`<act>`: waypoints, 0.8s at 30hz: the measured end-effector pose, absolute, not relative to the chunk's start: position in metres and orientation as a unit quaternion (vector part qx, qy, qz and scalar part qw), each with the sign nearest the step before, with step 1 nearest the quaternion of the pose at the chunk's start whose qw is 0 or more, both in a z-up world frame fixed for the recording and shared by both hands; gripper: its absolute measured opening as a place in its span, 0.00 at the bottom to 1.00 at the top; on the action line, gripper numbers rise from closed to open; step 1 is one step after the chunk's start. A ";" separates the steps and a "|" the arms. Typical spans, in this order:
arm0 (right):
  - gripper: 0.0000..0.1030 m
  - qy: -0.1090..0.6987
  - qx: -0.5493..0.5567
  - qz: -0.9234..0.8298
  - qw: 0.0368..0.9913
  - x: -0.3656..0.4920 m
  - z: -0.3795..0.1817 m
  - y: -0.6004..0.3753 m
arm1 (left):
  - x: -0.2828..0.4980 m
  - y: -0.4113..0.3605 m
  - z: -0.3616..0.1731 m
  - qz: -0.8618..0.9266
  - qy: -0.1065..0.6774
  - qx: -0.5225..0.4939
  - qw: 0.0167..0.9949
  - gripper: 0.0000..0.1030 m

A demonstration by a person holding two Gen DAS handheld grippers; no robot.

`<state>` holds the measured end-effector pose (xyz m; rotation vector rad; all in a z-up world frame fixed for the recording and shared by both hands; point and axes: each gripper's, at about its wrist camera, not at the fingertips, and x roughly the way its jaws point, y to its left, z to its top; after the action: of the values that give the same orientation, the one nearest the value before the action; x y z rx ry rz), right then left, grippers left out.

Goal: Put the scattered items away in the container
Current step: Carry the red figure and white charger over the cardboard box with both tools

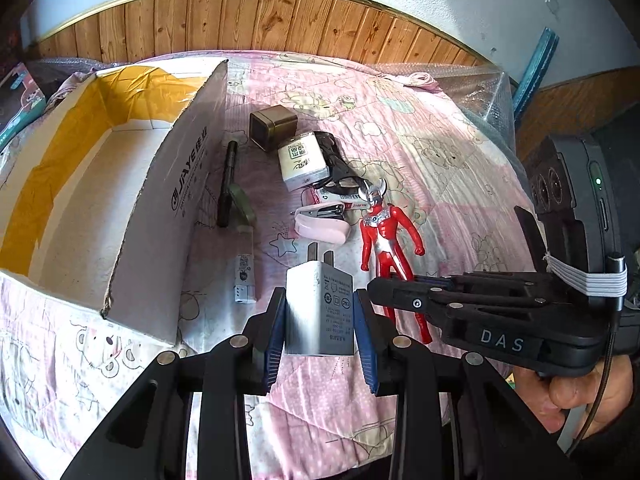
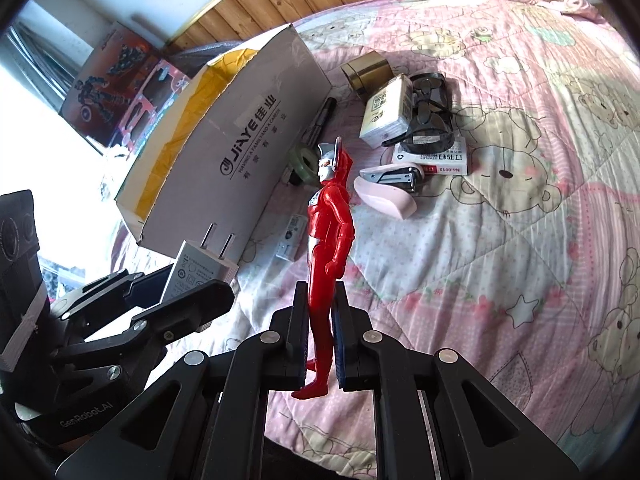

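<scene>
Both hand-held grippers, left (image 1: 320, 320) and right (image 2: 320, 340), are clamped.

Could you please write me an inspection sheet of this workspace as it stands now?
Surface: bed with pink cartoon quilt, wrinkled.
Container: open cardboard box on the quilt; nothing seen in the visible part.
Job's things held: white charger plug; red toy figure.
Job's things loose: pink stapler, staple box, white packet, brass tin, black glasses, black pen, green tape roll, small white device.
Clutter: toy boxes beyond the box.
Tongs: left tongs shut on charger plug; right tongs shut on the toy figure's legs.
Cables: nothing seen loose on the quilt.
Surroundings: wood-panelled wall.
</scene>
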<state>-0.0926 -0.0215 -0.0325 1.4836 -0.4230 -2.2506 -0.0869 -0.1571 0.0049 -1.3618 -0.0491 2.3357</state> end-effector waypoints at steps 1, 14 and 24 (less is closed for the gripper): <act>0.10 -0.152 0.532 -0.807 0.205 -0.090 -0.032 -0.023 | -0.086 -0.159 0.005 0.843 -0.018 -0.492 0.215 0.33; 0.10 -0.117 0.518 -0.821 0.210 -0.056 -0.014 -0.048 | -0.071 -0.181 0.016 0.859 -0.018 -0.474 0.192 0.33; 0.10 -0.094 0.506 -0.828 0.224 -0.049 0.006 -0.073 | -0.068 -0.200 0.028 0.868 -0.036 -0.457 0.189 0.33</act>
<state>-0.0491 -0.0728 0.0064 1.3976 -0.2583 -2.2844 -0.0677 -0.2001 0.0279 -1.2864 -0.1017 2.4415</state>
